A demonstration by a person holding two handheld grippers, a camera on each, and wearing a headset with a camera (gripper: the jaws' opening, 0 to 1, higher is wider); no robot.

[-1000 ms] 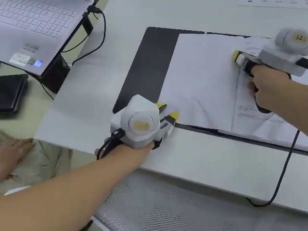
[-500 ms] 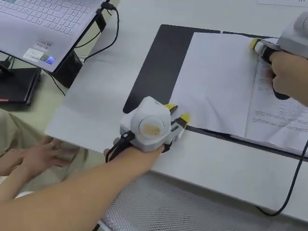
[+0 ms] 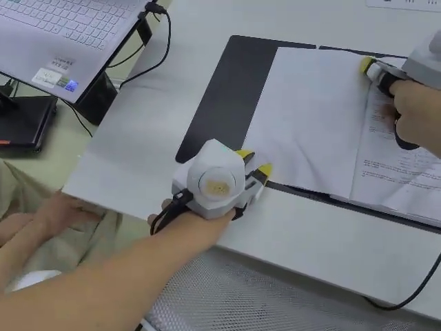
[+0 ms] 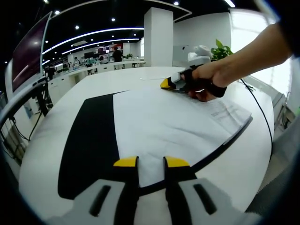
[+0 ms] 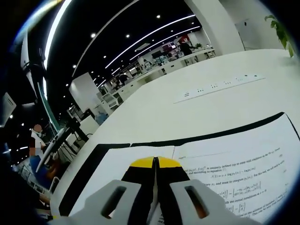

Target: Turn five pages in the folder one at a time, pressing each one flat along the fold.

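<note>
Page turned; right tongs, together, press the far fold; left tongs, apart, at near edge. Pages left: cannot tell.

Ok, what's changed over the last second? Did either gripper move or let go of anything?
The right gripper, jaws shut, slid a little along the fold toward the far edge of the folder, then settled. Nothing was taken hold of or let go. The left gripper stayed at the near edge of the turned page, jaws slightly apart. The folder and page lie as before.
</note>
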